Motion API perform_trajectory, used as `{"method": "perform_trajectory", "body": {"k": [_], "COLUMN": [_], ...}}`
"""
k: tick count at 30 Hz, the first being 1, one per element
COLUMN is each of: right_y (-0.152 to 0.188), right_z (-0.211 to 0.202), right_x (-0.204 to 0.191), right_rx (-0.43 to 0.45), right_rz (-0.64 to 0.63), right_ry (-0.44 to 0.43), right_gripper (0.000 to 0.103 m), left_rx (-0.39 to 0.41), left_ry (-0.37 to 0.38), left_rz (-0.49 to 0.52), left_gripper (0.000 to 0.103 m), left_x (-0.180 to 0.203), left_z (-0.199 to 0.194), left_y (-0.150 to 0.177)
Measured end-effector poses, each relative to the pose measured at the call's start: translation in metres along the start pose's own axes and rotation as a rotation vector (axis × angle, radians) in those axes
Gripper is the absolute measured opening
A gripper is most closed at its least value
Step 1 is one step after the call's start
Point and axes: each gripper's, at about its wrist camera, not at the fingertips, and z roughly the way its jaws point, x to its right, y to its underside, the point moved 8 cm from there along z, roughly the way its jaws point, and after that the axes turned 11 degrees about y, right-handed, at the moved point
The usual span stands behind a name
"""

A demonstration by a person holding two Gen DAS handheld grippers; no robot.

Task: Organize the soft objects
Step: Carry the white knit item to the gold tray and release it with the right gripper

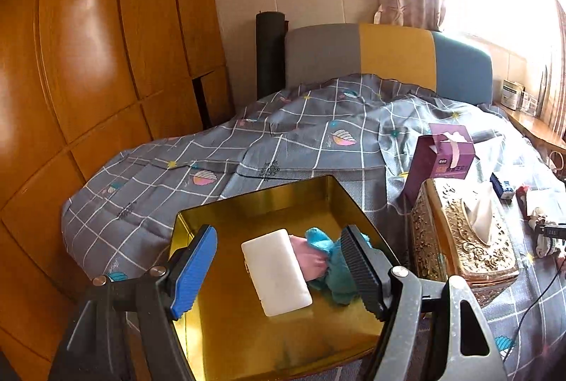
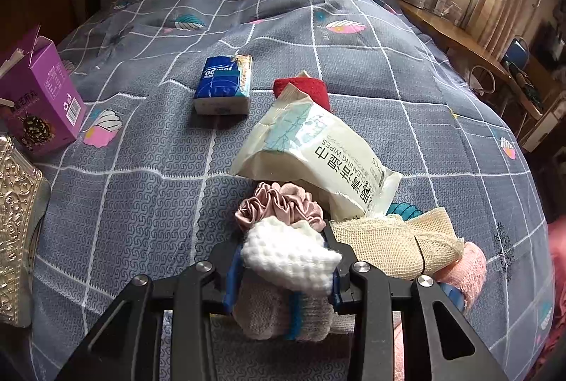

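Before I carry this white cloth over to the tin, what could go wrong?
The right tongs pinch only part of the white cloth, so it may slip. The pink scrunchie lies against it and might drag along. The left tongs hang open over the gold tin, possibly blocking the drop.

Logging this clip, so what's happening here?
A person is sorting soft items on a bed. The right gripper is shut on a white knitted cloth beside the wipes pack. The left gripper hangs open over the gold tin, which holds a white block and blue cloth.
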Motion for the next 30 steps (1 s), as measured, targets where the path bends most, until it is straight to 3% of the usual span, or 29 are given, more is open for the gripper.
{"method": "perform_trajectory", "body": {"k": [19,25,30], "right_y": [-0.004,-0.024,-0.06], "right_z": [-0.001,-0.01,-0.03], "right_x": [0.001,-0.003,-0.012], "right_rx": [-0.023,-0.06,-0.043], "right_rz": [0.063,0.175,0.238], "right_ry": [-0.02,-0.1,-0.142], "right_gripper": [0.037,0.036,0.035], "left_rx": [0.034,0.03,0.031], "left_ry": [-0.001,0.002,0.007], "left_rz": [0.075,0.064,0.053], "left_gripper": [0.074,0.074,0.074], "left_x": [0.015,0.01,0.005], "left_z": [-0.022,-0.023,-0.023], "left_y": [0.001,0.003,0.005]}}
